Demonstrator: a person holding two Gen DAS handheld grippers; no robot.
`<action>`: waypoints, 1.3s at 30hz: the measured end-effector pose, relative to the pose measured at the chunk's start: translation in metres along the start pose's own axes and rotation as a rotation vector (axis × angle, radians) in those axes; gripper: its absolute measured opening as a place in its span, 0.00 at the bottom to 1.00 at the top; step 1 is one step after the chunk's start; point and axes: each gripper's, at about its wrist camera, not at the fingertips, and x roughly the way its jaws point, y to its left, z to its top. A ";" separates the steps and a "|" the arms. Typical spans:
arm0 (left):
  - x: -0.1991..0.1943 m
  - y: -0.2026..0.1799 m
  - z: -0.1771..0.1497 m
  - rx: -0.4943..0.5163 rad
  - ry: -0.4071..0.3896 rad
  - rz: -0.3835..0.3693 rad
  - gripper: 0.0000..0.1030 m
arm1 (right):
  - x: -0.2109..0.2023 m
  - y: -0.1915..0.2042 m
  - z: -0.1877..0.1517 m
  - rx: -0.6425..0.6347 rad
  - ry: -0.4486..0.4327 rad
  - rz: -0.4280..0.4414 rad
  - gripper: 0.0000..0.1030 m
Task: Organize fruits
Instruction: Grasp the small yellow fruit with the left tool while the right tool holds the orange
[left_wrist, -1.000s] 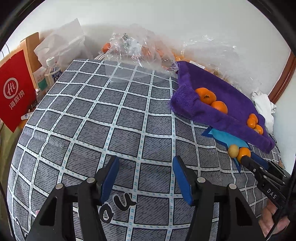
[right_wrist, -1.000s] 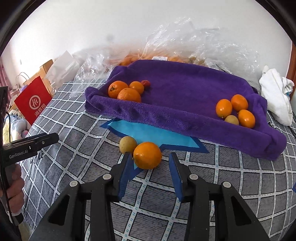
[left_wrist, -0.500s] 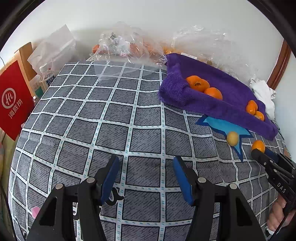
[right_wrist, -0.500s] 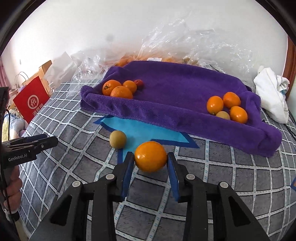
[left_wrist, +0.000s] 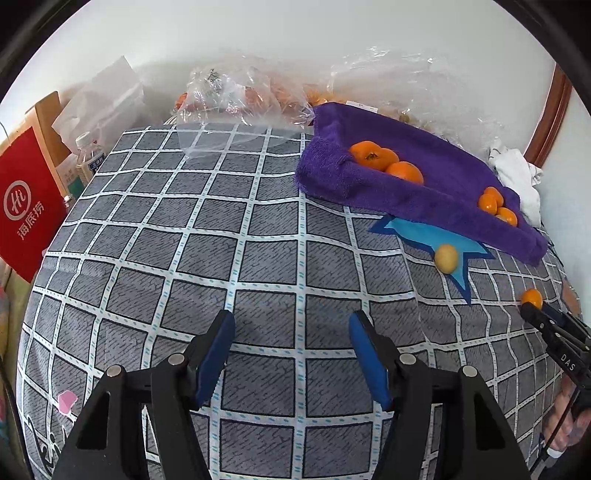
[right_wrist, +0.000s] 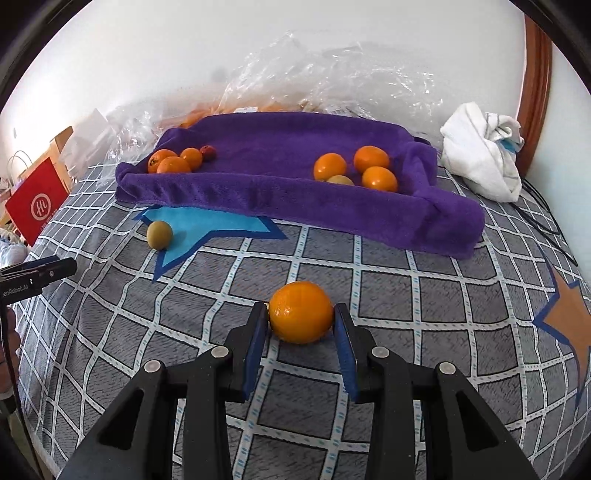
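Orange and round, the glossy fruit (right_wrist: 301, 312) sits pinched between the blue pads of your right gripper (right_wrist: 300, 325), which has closed down onto it; it is clear of the purple plush towel tray (right_wrist: 295, 206), over the grey checked bedcover (right_wrist: 110, 314). So you are in the carrying step: one fruit picked, not yet placed. From that gripper, the group of three orange fruits and one pale one (right_wrist: 354, 168) lies at about one o'clock inside the tray, and a second group with a small red fruit (right_wrist: 179, 160) at about eleven o'clock. The loose yellow-green round fruit (right_wrist: 159, 235) rests on the blue star-shaped patch (right_wrist: 207, 230) at ten o'clock, just outside the tray's front wall. Your left gripper (left_wrist: 291, 354) is spread with nothing between its pads, having just opened wider, over bare cover. Next you would likely need to lift the orange over the soft front wall and set it beside its like, easing off gently so it does not roll.
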 end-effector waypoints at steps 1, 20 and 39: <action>-0.001 -0.002 0.000 0.000 0.003 -0.010 0.60 | 0.001 -0.003 0.000 0.012 0.006 0.005 0.35; -0.004 -0.050 0.004 0.076 -0.038 -0.066 0.60 | -0.012 -0.024 -0.013 0.062 -0.031 -0.019 0.35; 0.034 -0.119 0.029 0.137 -0.025 -0.147 0.37 | -0.008 -0.041 -0.012 0.111 -0.030 -0.065 0.35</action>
